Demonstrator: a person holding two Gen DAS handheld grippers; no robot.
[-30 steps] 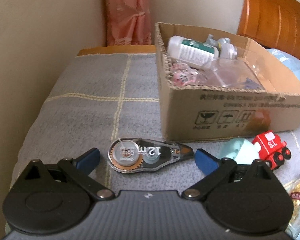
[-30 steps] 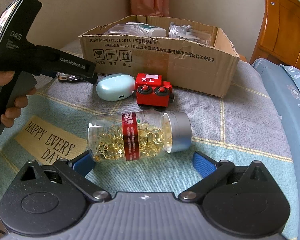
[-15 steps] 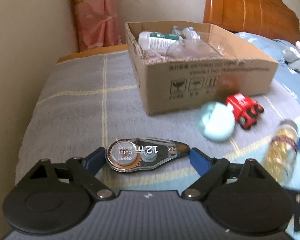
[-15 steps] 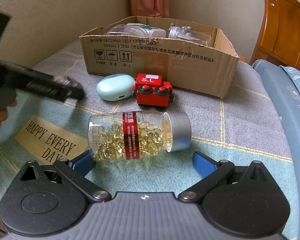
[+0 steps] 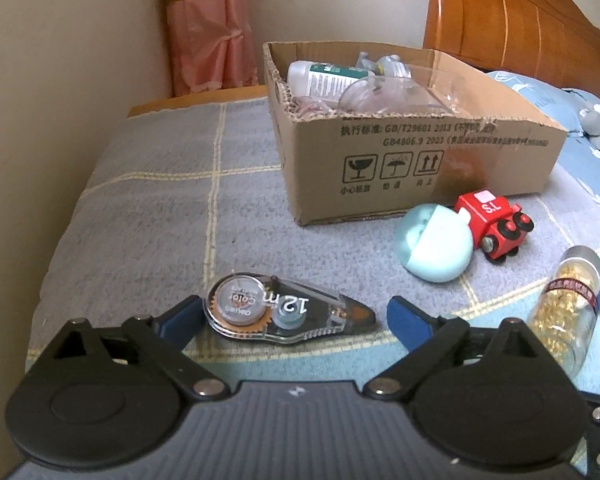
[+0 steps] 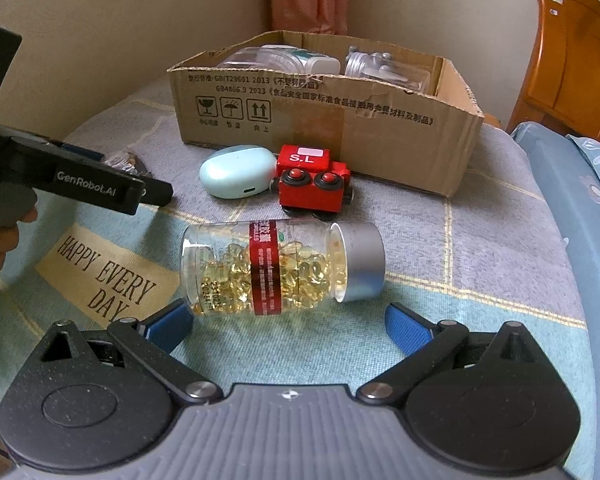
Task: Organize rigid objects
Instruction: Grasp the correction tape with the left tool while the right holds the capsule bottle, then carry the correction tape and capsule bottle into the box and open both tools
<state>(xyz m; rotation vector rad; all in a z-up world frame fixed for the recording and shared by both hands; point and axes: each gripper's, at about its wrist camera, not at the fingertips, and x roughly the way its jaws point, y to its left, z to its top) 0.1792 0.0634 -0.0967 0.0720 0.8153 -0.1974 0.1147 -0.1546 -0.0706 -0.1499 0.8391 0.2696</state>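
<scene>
Surface: checked blanket (image 5: 160, 200) covering a bed, wooden headboard (image 5: 520, 20) standing behind, pink curtain (image 5: 208, 32) hanging in the corner.
Box (image 5: 420, 168): sitting open on the blanket, already holding a white bottle (image 5: 320, 76) and clear plastic containers.
Left claw (image 5: 292, 312): opening, jaws flanking the tape (image 5: 284, 310), pads not pressing on it.
Right claw (image 6: 288, 324): standing wide, gripping nothing, hovering just before the jar (image 6: 280, 266).
Tape: lying flat on the blanket, near the box.
Jar: lying on its side, full of gold capsules.
Case (image 6: 236, 170) and train (image 6: 312, 180): resting side by side, just before the box.
Progress: seemingly partway; four things waiting outside, tape and jar likely going next.
</scene>
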